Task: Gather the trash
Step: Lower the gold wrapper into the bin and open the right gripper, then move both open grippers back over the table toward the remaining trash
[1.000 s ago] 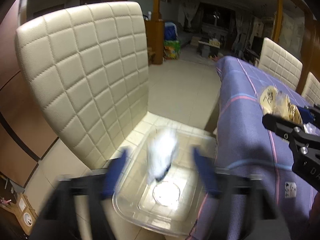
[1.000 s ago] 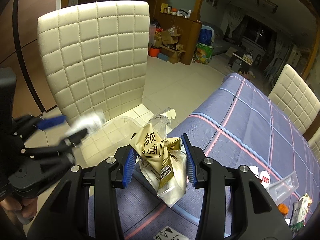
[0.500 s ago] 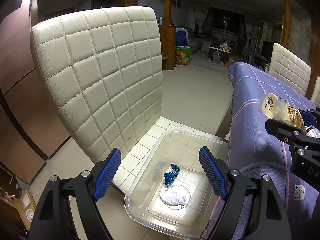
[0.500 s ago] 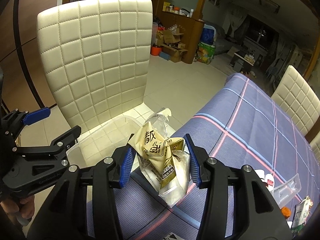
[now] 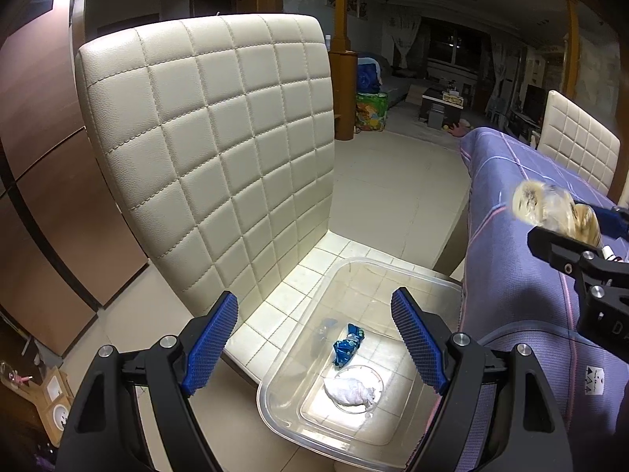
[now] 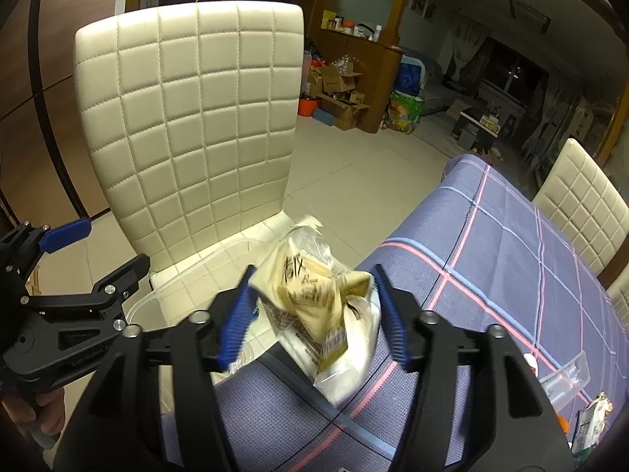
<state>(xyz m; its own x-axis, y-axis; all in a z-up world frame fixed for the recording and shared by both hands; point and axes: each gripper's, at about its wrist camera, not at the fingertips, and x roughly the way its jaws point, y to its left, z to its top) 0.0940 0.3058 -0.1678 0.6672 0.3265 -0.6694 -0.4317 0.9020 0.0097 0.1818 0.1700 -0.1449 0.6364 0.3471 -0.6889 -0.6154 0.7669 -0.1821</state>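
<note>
Right wrist view looks down between the pads of the right claw (image 6: 312, 310), whose jaws have just been opening; a crumpled tan snack bag (image 6: 314, 299) with clear plastic bunched under it sits between them, blurred, and the pads no longer press on it, with a clear gap on the right side. Whether the left pad brushes the bag I cannot tell. The bag hangs over the edge of the counter (image 6: 511, 275), which is covered by a purple-blue cloth with pink and pale blue lines. Farther along the cloth, at the right edge of the view, lie a clear plastic strip (image 6: 564, 377) and a small printed packet (image 6: 593, 417).

Beside the counter stands a cream quilted chair (image 6: 188, 126), and a clear plastic bin (image 5: 354, 385) rests on its seat. In the left wrist view the left claw (image 5: 314, 338) hovers above that bin with its jaws spread wide and nothing between them. Inside the bin lie a crumpled blue wrapper (image 5: 348, 344) and, just beside it, a white wad of tissue (image 5: 350, 391) on the round mark at the bottom. The same view catches the tan bag at its right edge, over the counter's corner, above and to the side of the bin.

A person's hand (image 6: 39, 413) grips the left claw's handle at the lower left of the right wrist view. Another cream chair (image 6: 582, 200) stands at the counter's far side.
</note>
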